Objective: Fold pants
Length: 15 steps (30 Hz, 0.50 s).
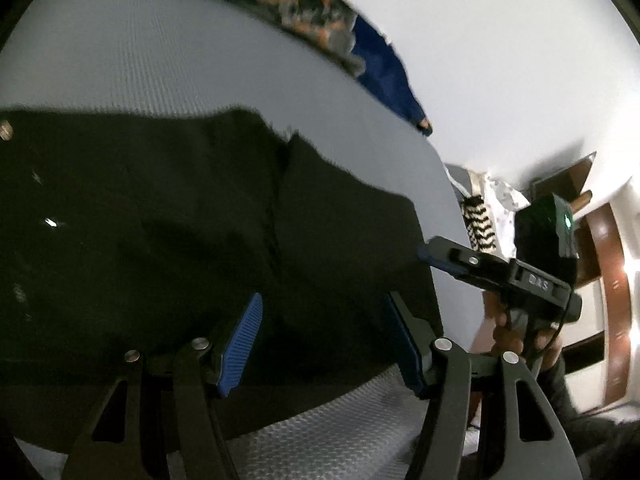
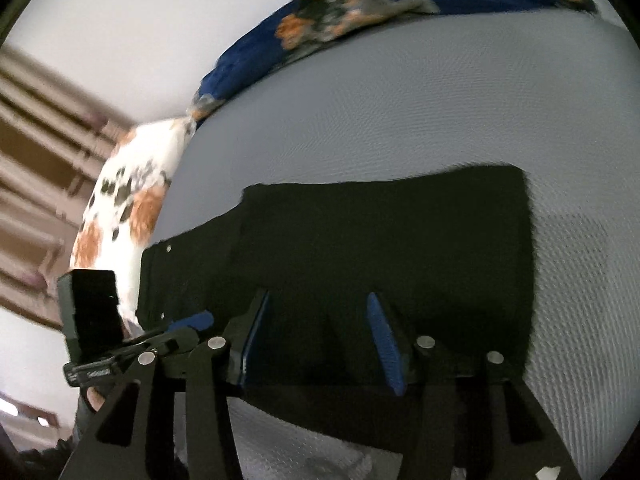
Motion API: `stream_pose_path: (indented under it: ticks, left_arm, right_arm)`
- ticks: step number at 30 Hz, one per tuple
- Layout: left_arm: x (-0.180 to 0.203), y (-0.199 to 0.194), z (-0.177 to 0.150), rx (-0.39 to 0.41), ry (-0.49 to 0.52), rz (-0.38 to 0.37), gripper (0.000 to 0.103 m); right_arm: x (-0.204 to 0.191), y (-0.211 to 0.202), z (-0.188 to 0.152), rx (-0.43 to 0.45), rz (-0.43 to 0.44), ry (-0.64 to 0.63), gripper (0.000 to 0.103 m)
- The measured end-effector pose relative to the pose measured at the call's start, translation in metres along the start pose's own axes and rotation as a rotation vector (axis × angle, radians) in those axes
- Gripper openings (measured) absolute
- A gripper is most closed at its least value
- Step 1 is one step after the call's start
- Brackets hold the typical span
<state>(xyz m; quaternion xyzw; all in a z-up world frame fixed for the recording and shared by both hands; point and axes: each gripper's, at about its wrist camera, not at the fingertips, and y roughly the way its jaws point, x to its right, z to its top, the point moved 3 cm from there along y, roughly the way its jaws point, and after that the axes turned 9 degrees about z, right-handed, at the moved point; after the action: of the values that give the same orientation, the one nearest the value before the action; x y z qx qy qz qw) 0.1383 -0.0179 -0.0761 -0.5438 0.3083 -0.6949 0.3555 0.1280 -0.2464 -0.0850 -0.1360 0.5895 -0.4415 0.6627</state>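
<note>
Black pants [image 1: 180, 220] lie folded flat on a grey textured bed surface [image 1: 140, 60]. In the right wrist view the pants [image 2: 380, 240] form a dark rectangle with small metal rivets at the left end. My left gripper [image 1: 324, 312] is open, its blue pads above the near edge of the pants, holding nothing. My right gripper [image 2: 320, 312] is open over the near edge of the pants, empty. The right gripper also shows in the left wrist view [image 1: 460, 260] at the pants' right edge. The left gripper shows in the right wrist view [image 2: 188, 322] at the left end.
A blue blanket with orange and grey pattern [image 2: 360, 12] lies along the far edge of the bed. A white spotted pillow [image 2: 128, 208] lies at the left. White wall [image 1: 500, 60] behind; brown wooden furniture [image 1: 612, 300] at the right.
</note>
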Motion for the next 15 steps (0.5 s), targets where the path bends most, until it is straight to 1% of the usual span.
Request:
stream_pose_path:
  ticks: [3,9,14,15]
  left_arm:
    - [-0.001,0.012,0.001,-0.046,-0.02,0.019,0.062]
    - [-0.007,0.029,-0.002,-0.115,-0.063,0.045,0.062]
    - [0.001,0.035,-0.008,-0.115,-0.056,0.035,0.062]
    - [0.004,0.038,-0.007,-0.117,-0.059,0.032,0.06]
  right_arm:
    - [0.016,-0.012,-0.006,0.028,0.004,0.054,0.048]
    - [0.031,-0.016,-0.012,0.048,0.014,0.105,0.048]
    - [0.038,-0.016,-0.016,0.047,0.024,0.122,0.048]
    - [0.039,-0.016,-0.016,0.045,0.024,0.124,0.048]
